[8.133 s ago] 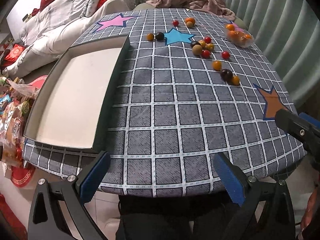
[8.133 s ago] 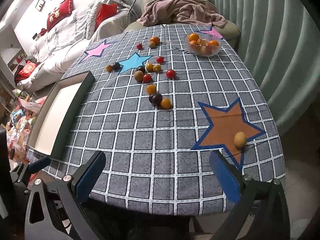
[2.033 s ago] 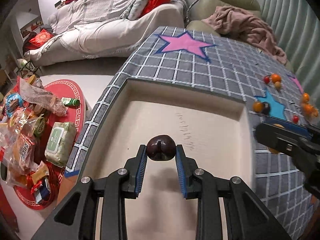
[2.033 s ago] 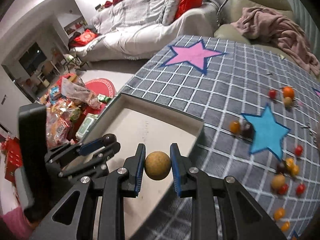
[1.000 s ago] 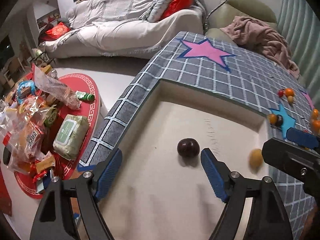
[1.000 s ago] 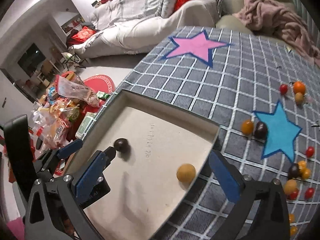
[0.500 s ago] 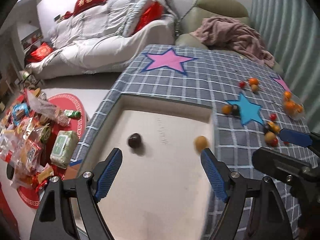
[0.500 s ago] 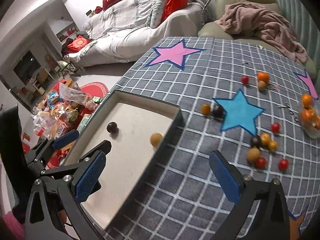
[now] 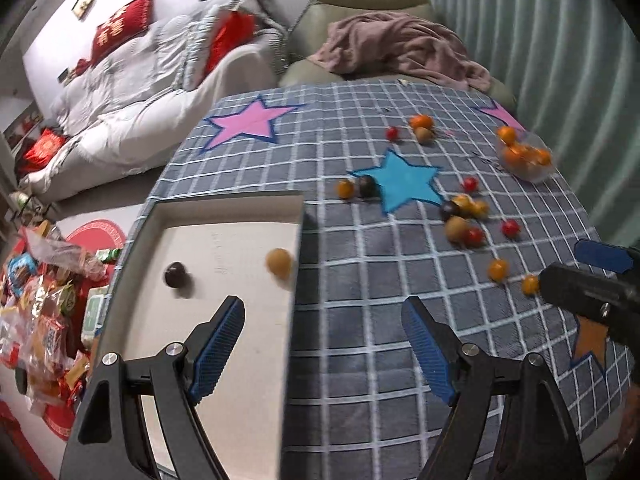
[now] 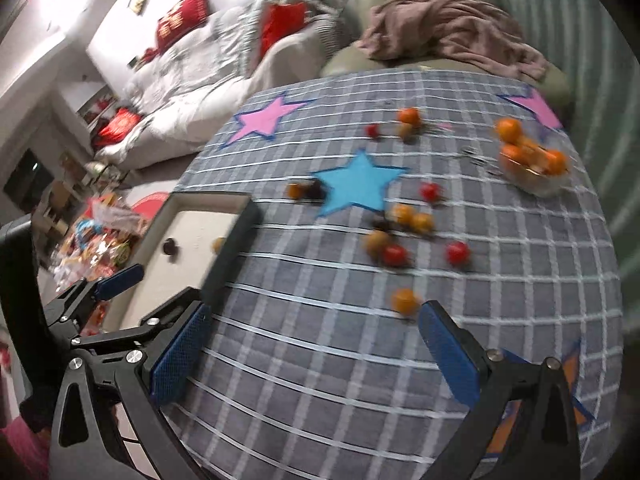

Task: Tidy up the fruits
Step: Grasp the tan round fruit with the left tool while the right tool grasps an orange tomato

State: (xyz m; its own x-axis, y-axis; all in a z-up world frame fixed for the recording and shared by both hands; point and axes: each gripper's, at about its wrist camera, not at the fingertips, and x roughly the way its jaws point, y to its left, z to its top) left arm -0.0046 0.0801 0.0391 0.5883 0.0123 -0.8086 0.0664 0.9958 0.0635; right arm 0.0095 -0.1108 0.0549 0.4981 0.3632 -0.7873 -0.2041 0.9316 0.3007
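- The shallow tray [image 9: 224,206] at the table's [image 9: 360,360] left edge holds a dark plum [image 9: 176,274] and a tan round fruit [image 9: 279,261] close to its right wall.
- A clear bowl [image 9: 534,172] at the far right holds oranges [image 9: 516,155].
- Loose small fruits [image 9: 466,220] lie scattered around the blue star [image 9: 402,182].
- The left gripper [image 9: 324,348] hangs over the tray's edge, fingers [image 9: 218,344] spread wide, holding nothing.
- The right gripper [image 10: 316,354] is over the cloth, also wide apart and empty, with an orange fruit [image 10: 404,300] just beyond its right finger.
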